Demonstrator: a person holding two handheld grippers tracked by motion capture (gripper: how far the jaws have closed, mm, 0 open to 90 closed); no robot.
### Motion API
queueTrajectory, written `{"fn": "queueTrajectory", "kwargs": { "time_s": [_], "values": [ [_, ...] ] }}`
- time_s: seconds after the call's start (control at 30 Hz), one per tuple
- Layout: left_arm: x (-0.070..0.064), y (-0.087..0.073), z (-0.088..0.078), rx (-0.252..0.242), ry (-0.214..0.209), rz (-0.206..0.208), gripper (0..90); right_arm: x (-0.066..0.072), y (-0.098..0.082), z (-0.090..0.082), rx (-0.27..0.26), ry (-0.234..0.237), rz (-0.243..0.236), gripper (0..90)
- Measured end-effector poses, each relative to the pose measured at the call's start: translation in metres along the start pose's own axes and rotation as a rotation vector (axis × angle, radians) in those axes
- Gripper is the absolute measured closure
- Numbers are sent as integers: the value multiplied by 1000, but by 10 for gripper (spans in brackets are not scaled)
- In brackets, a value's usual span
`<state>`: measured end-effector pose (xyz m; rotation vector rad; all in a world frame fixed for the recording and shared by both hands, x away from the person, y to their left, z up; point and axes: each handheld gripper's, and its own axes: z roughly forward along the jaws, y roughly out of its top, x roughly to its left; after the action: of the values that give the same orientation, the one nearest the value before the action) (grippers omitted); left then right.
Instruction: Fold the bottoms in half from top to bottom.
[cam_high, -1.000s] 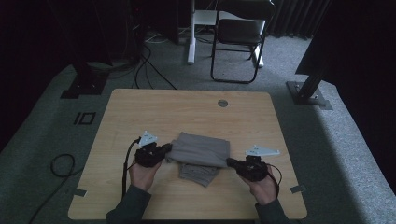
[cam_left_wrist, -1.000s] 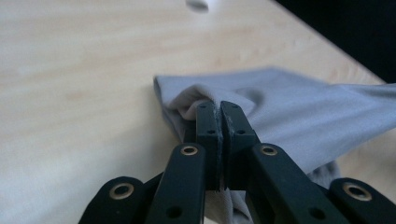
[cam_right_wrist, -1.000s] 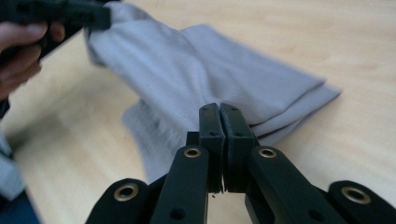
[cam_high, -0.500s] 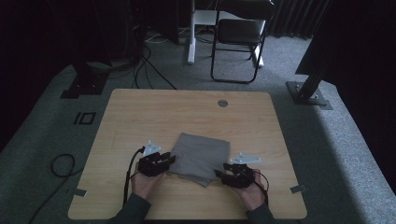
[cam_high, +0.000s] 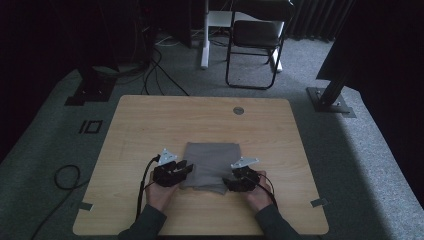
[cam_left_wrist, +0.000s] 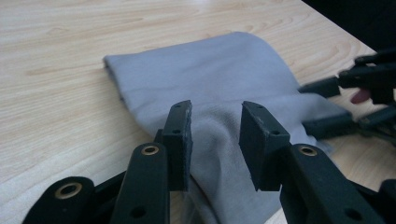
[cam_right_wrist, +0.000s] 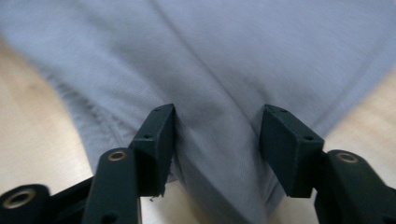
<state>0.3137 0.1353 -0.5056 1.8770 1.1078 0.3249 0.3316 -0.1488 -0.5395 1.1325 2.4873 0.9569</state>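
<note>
On the left, our left gripper stands parted at the folded grey cloth, holding nothing. The cloth lies mid-table, long axis running away from us. On the right, our right gripper straddles the near corner, jaws wide, equally close.

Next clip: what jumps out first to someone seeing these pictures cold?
A folded grey cloth lies on the near middle of the wooden table, the only loose item on it. The left gripper and right gripper flank its near corners, each held in a hand, jaws open over the fabric in both gripper views. Beyond the table's far edge, a dark folding chair stands on grey carpet.
</note>
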Motion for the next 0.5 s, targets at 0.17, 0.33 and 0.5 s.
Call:
{"fn": "queueTrajectory", "kwargs": {
  "time_s": [0.17, 0.33, 0.5],
  "values": [
    [4, 2, 5, -2, 18, -9, 646, -13, 15, 14, -6, -6, 11, 417],
    [10, 5, 7, -13, 40, -20, 646, -16, 33, 29, -10, -12, 6, 400],
    [7, 6, 3, -30, 32, -12, 641, -11, 38, 17, -58, 13, 9, 372]
  ]
}}
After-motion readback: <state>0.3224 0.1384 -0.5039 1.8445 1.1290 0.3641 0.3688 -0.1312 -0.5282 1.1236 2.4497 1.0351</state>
